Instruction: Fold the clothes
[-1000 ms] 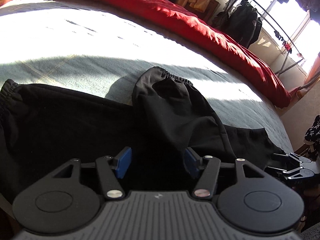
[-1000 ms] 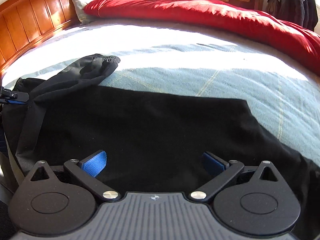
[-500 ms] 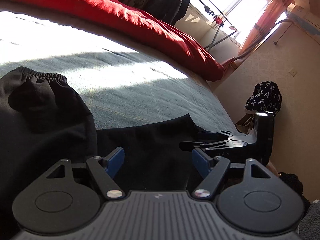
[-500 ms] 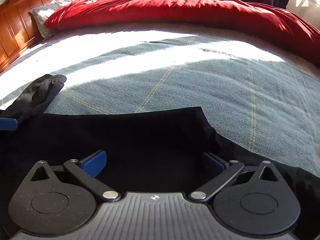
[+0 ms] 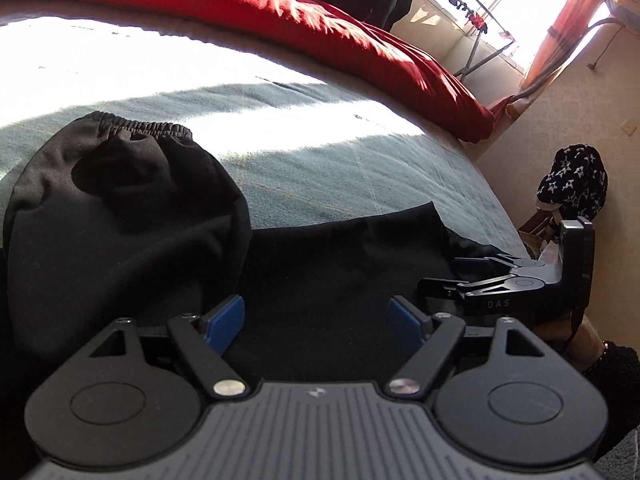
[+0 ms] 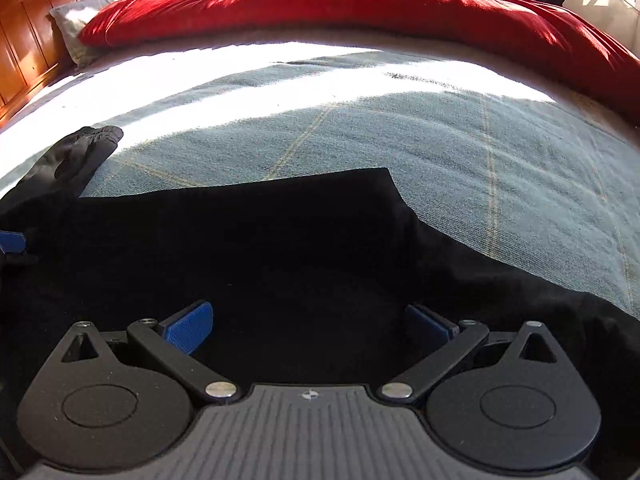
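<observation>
Left gripper (image 5: 318,318): fingers have just been opening, nothing pinched, above the black garment (image 5: 340,256).
Right gripper (image 6: 310,326): fingers spread, empty, poised for the hem.

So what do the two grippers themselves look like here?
Both are matte black with blue pads. The left gripper has round discs and a ribbed centre plate with a small logo. The right gripper, seen side-on, bears "DAS" lettering and a black cable.
</observation>
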The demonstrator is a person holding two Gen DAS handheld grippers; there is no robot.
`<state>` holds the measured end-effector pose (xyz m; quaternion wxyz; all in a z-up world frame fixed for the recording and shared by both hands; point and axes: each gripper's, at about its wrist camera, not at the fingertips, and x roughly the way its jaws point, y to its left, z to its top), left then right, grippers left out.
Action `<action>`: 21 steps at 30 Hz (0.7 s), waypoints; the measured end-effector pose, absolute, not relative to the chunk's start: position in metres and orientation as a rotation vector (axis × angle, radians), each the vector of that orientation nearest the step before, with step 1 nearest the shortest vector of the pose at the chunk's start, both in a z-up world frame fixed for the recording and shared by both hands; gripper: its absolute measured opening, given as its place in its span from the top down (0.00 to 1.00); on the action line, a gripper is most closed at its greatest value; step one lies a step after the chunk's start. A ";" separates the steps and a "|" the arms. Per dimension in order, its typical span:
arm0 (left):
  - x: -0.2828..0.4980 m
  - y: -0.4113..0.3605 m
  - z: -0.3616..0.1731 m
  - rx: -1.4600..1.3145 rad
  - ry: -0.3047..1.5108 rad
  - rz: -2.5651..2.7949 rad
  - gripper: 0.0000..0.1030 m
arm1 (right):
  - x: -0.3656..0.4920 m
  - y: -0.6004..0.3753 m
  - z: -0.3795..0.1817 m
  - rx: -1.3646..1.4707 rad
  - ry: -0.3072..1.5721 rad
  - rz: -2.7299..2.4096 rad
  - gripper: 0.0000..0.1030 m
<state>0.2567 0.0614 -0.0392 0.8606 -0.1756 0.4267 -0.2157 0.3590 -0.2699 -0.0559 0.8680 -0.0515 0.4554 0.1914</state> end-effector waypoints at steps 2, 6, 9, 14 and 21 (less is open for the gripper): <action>0.261 0.049 -0.040 -0.351 0.901 -0.495 0.19 | 0.359 -0.270 -0.057 -0.102 0.953 0.396 0.00; 0.265 0.031 -0.057 -0.285 0.994 -0.474 0.19 | 0.359 -0.270 -0.057 -0.108 0.949 0.397 0.00; 0.254 0.034 -0.060 -0.262 1.009 -0.461 0.19 | 0.359 -0.271 -0.057 -0.107 0.949 0.403 0.00; 0.239 0.050 -0.055 -0.265 1.043 -0.416 0.18 | 0.359 -0.270 -0.058 -0.115 0.946 0.400 0.00; 0.220 0.059 -0.045 -0.173 1.114 -0.313 0.18 | 0.355 -0.271 -0.059 -0.117 0.925 0.406 0.00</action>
